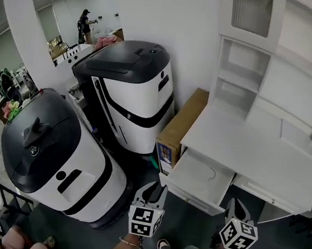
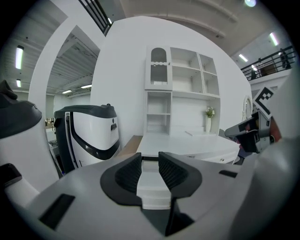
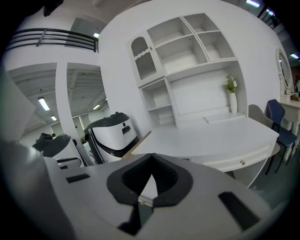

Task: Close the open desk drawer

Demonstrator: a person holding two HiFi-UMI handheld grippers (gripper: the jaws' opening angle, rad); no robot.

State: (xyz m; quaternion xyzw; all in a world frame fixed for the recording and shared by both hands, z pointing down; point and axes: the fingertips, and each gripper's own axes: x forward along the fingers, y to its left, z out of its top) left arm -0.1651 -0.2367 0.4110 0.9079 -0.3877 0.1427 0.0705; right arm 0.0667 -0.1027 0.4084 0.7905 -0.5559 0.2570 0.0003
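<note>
The drawer [image 1: 199, 180] is white, shallow and rectangular. It stands pulled well out from the front of the white desk [image 1: 255, 147], at the desk's left end as the head view shows it, just under the edge of the top. It sits level with its open box facing up, showing a plain white floor with one thin, dark, curved mark [image 1: 212, 175] near the middle. Its front panel is the part farthest out from the desk.

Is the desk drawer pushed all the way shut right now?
No, in the head view the drawer stands pulled out from the front of the white desk, its inside showing.
</note>
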